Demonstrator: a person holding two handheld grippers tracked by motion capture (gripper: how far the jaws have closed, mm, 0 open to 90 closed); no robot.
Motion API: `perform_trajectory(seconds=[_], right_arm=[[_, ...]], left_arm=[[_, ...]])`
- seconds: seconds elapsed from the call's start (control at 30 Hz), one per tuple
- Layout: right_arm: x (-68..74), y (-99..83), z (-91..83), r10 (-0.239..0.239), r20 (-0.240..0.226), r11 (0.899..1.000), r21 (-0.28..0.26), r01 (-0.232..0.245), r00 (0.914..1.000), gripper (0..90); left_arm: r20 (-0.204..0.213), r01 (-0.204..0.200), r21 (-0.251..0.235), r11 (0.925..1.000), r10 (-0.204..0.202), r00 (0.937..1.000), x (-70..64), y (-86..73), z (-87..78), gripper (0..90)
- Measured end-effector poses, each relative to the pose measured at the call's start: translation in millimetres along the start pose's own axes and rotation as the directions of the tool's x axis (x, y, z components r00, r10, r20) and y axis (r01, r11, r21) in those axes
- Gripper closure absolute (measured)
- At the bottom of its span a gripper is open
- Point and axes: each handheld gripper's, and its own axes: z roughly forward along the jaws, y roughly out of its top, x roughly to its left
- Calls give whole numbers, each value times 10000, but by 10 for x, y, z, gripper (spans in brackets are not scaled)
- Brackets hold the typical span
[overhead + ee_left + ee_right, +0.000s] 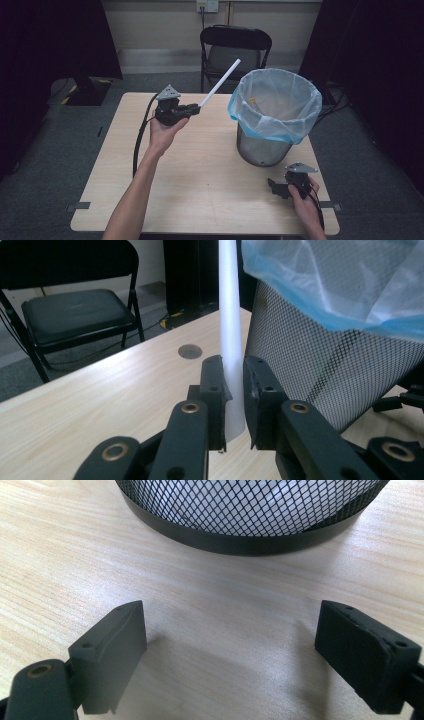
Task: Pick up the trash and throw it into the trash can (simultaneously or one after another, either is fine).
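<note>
Left gripper clamps a white tube aimed at one o'clock; the long overhang could snag the bin liner.

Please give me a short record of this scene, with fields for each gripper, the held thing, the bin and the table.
left gripper: shut on the white tube, raised above the table
white tube: tilted up toward the bin
right gripper: open, low over the table near the bin's base
bin: black mesh, upright, lined with a blue-edged bag
table: light wood
</note>
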Motion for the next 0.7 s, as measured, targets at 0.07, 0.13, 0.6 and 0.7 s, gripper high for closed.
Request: perform_trajectory(seconds=[0.07,0.13,0.6,0.7], right_arm=[[0,0,0,-1,4,10000,-1,1,10000,124],[0,0,0,0,6,10000,1,0,10000,124],[0,0,0,-1,5,10000,1,1,10000,124],[0,0,0,-3,6,10000,2,3,10000,124]], left_arm=[[-4,-72,-113,9999,72,10000,-14,45,-9,802],[-33,-203,-129,9997,203,9998,-23,92,-16,802],[575,-440,-1190,9919,511,9970,-140,404,-78,802],[691,-481,-1374,9893,580,9959,-180,471,-79,802]])
